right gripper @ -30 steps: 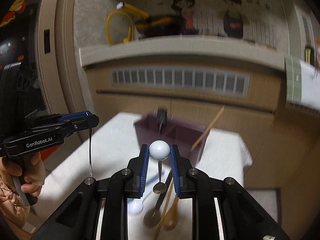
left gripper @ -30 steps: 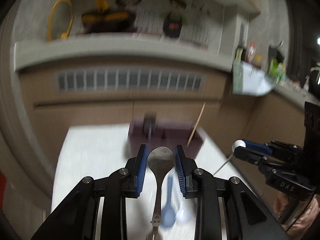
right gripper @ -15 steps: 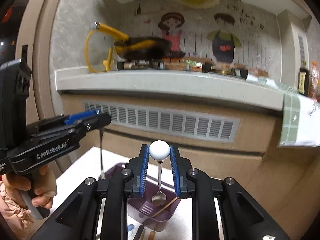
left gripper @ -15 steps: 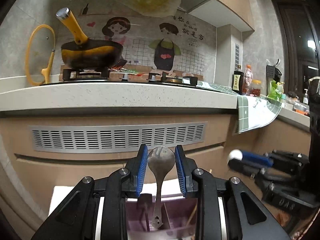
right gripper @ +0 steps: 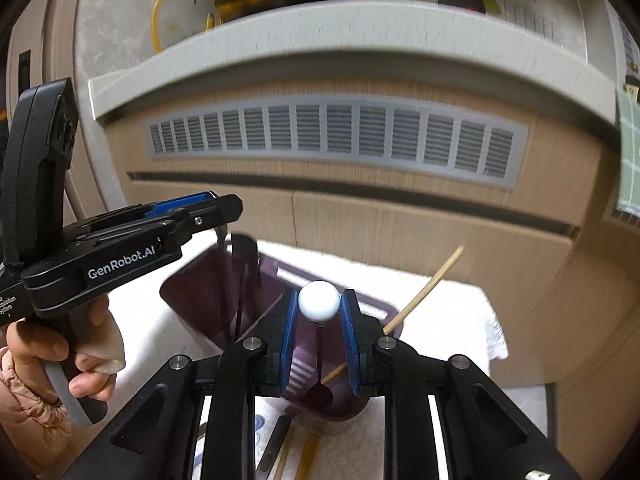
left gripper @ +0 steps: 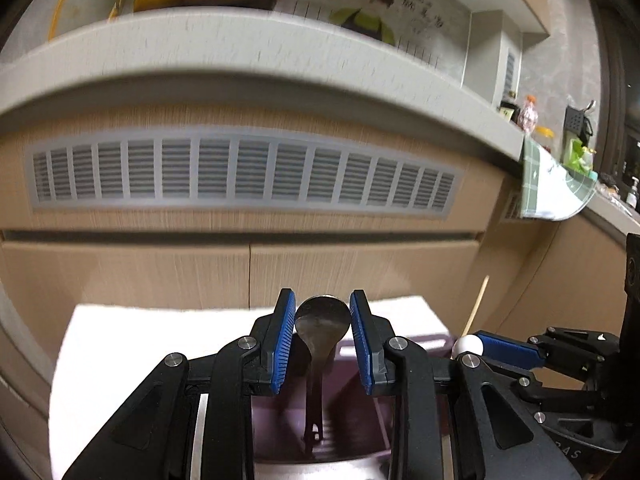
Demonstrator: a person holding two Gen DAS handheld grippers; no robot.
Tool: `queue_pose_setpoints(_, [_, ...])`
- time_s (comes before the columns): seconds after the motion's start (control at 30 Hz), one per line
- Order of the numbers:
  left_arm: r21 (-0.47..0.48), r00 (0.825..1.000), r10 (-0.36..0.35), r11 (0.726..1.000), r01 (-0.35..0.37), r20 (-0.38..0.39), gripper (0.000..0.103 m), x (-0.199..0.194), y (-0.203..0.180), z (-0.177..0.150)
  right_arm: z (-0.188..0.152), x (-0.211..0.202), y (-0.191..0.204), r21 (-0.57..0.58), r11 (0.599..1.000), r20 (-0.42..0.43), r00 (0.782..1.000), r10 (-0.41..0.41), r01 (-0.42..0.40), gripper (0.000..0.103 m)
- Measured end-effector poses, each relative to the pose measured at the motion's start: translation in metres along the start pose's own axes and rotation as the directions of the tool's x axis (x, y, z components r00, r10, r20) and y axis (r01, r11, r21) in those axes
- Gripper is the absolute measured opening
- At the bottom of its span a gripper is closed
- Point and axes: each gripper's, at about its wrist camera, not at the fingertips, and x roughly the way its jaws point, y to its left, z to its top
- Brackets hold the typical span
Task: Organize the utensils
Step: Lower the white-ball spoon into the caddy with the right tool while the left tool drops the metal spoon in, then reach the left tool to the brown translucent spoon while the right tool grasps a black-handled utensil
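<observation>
Utensils are going into the purple caddy (right gripper: 224, 300) right now, and that caddy is the thing to watch: a translucent plum-coloured holder with a divider down its middle, sitting on a white towel (right gripper: 452, 308) in front of the wood-grain cabinet (right gripper: 400, 236). A wooden chopstick (right gripper: 424, 292) is leaning out of its far-right corner.

On the caddy's left side, the left gripper (left gripper: 323, 334) is pinching a steel spoon (left gripper: 321, 328) by the bowl between its blue pads, handle hanging straight down inside the compartment; the slotted end of the handle is showing just above the ribbed floor. From the right wrist view the spoon is only a dark blurred streak dropping into the caddy.

Over the caddy's right side, the right gripper (right gripper: 319, 324) is clamping a small spoon by the white ball (right gripper: 319, 306) on top of its handle, the thin stem dangling down and the little bowl hanging low within the compartment, close to the chopstick's lower end.

Nearer than the caddy, a few utensil handles (right gripper: 276, 440) are lying on the towel, dark and wooden ones, half hidden.

On the left gripper's flank white lettering is reading "GenRobot.AI"; smaller print further back is too small to make out. The right gripper's body is showing "DAS".
</observation>
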Motion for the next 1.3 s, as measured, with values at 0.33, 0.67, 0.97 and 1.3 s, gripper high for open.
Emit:
queue_pose_setpoints(0.33, [-0.023, 1.0, 0.002, 1.0, -0.003, -0.031, 0.033, -0.024, 0.005, -0.012, -0.009, -0.014, -0.001, 0.037, 0.999, 0.016, 1.0, -0.013, 0.012, 0.051])
queue_pose_setpoints(0.67, [0.024, 0.996, 0.066, 0.998, -0.064, -0.068, 0.054, -0.092, -0.011, -0.062, -0.039, -0.053, 0.009, 0.069, 0.997, 0.003, 1.0, -0.026, 0.026, 0.079])
queue_pose_setpoints(0.97, [0.014, 0.969, 0.071, 0.997, -0.069, -0.239, 0.056, -0.118, -0.014, -0.142, -0.099, -0.07, 0.021, 0.024, 0.991, -0.022, 0.991, -0.132, 0.133, 0.09])
queue_pose_setpoints(1.3, [0.049, 0.924, 0.058, 0.998, -0.043, -0.378, 0.057, -0.131, -0.016, -0.199, -0.146, -0.064, 0.029, -0.105, 0.968, -0.122, 0.963, -0.241, 0.229, 0.095])
